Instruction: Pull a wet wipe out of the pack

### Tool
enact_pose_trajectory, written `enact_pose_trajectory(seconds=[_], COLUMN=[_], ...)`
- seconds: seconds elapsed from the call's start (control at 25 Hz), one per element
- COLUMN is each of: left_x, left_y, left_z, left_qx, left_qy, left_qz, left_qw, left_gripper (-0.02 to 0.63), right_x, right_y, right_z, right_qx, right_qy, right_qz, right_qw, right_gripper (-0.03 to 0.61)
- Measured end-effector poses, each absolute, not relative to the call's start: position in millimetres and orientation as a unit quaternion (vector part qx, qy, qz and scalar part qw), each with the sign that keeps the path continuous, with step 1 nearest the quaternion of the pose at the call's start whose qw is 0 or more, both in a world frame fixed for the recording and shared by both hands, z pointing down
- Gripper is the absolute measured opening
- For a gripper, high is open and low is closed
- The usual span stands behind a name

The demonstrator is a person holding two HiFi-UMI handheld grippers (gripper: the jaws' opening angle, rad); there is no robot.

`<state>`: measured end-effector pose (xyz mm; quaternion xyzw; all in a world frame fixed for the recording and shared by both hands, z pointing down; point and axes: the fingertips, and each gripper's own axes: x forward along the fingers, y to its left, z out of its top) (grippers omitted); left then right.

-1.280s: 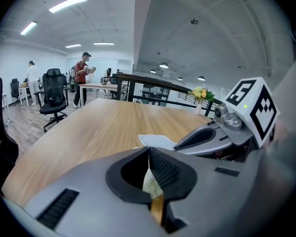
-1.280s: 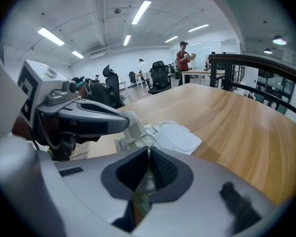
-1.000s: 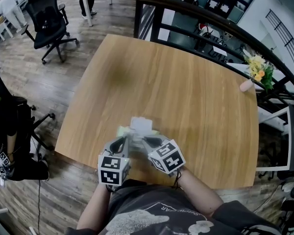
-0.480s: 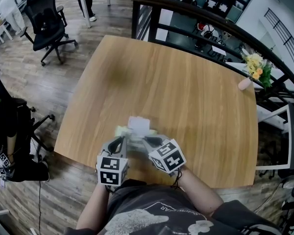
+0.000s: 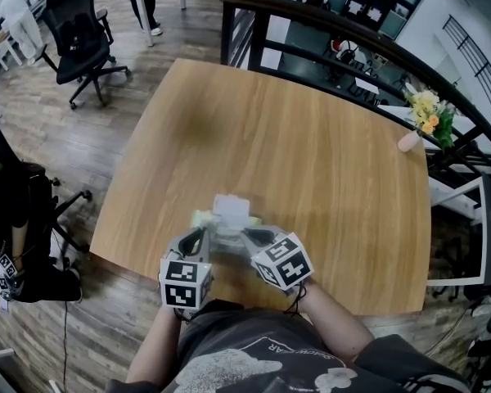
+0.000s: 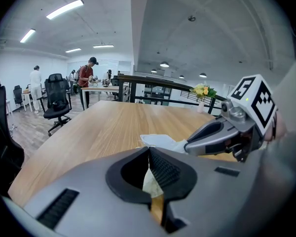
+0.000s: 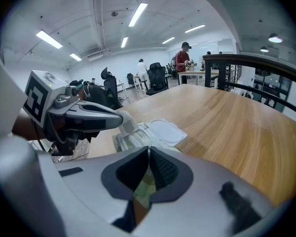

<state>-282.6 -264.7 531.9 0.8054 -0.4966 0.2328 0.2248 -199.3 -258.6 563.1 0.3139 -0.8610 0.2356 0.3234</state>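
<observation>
Hardly anything has shifted since half a second ago: the right gripper (image 5: 247,235) has eased a touch toward the person, the left gripper (image 5: 204,236) likewise, and the pack (image 5: 203,219) lies where it did, flat on the desk (image 5: 311,154) close to its near edge, its white lid (image 5: 232,207) flipped open and pointing away from the person

Both grippers are clenched. The left gripper view shows its jaws met at the tip with a pale, creamy fold pinched between them; the right gripper view shows its jaws closed on yellow-green film, which looks like the pack's soft wrapper. So each seems to hold an end of the pack, left and right of the opening. No wipe can be seen standing clear of the opening yet

As for handling, the pack is likely light and floppy, its film slick, so it will lift along with the wipe unless one gripper pins it down. A wipe is thin, damp, limp and clings to the next sheet. The best hold is probably the exposed fold at the opening beneath the lid, pinched firmly and drawn upward slowly
</observation>
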Motion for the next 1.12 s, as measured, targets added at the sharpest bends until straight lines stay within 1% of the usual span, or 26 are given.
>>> enact_pose_trajectory(seconds=[0.68,1.12], left_x=[-285,-280], left_y=[-264,-260], left_z=[537,535], left_qx=[0.791,0.78], left_qy=[-0.514,-0.532], left_qz=[0.241,0.243], left_qw=[0.227,0.224], left_gripper=[0.015,0.017], right_x=[-173,-152], right_y=[-262,-258], right_z=[561,557], right_qx=[0.332,0.341], right_qy=[-0.856,-0.856], right_qz=[0.231,0.235], right_qw=[0.323,0.31], right_gripper=[0.031,0.031])
